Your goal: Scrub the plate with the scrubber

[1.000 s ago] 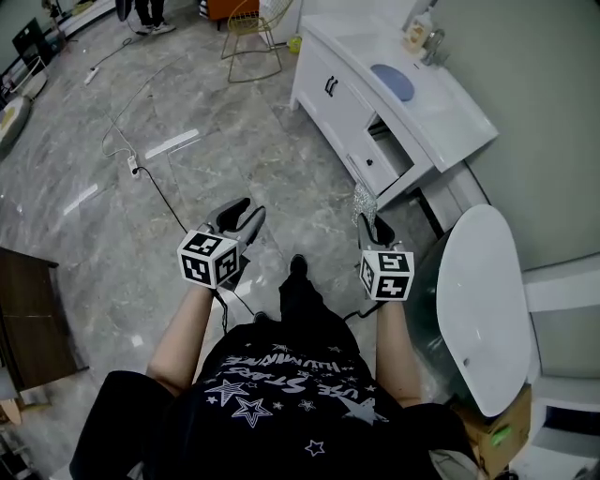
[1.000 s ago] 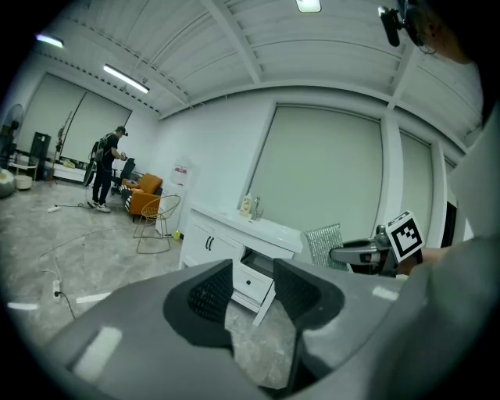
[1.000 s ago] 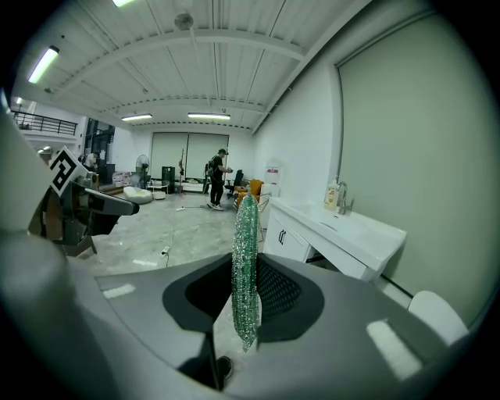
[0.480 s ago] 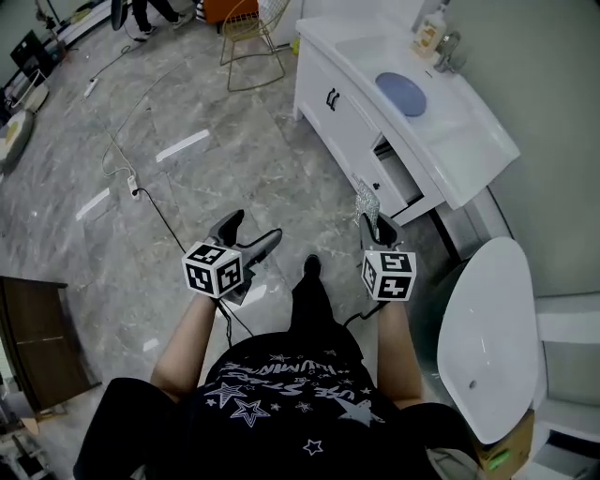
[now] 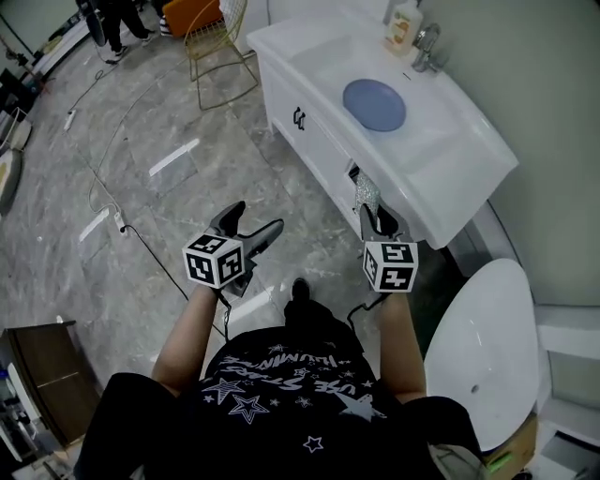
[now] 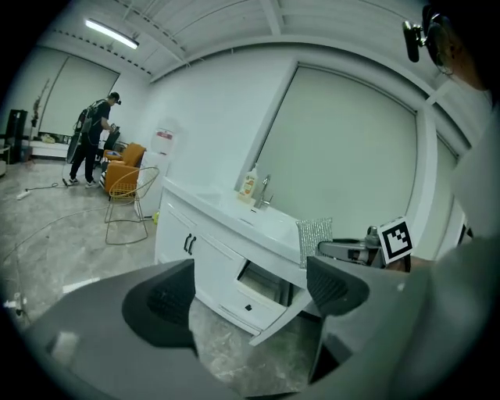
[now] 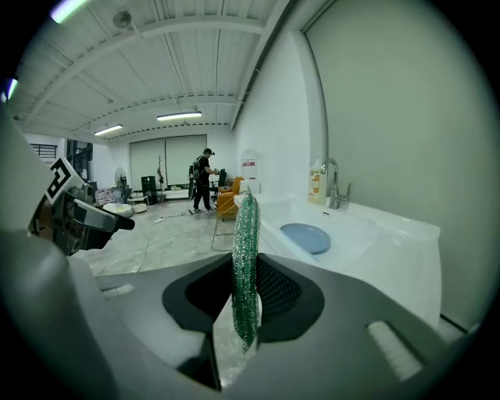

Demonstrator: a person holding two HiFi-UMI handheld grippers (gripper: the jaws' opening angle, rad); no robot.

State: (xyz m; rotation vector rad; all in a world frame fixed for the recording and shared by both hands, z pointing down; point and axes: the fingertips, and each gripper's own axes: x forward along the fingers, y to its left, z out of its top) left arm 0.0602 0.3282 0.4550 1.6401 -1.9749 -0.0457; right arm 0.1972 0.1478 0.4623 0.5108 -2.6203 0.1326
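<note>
A blue plate (image 5: pixel 374 103) lies in the white sink basin (image 5: pixel 427 141) of a vanity; the right gripper view shows this plate (image 7: pixel 305 237) ahead to the right. My right gripper (image 5: pixel 376 217) is shut on a sparkly green scrubber (image 7: pixel 245 269), which stands upright between the jaws; from the head view the scrubber (image 5: pixel 367 195) reads silvery, held just short of the vanity's front edge. My left gripper (image 5: pixel 251 228) is open and empty over the floor, left of the vanity. In the left gripper view the left gripper (image 6: pixel 250 291) points at the vanity drawers.
A soap bottle (image 5: pixel 404 26) and a faucet (image 5: pixel 427 47) stand behind the basin. One vanity drawer (image 6: pixel 262 285) is pulled out. A toilet with a white lid (image 5: pixel 483 347) is at the right. A wire chair (image 5: pixel 214 37), cables on the marble floor and a standing person (image 7: pixel 203 180) are farther off.
The view has shifted toward the vanity, so the sink and plate lie closer ahead. Both grippers stay in much the same pose, the right still holding the scrubber.
</note>
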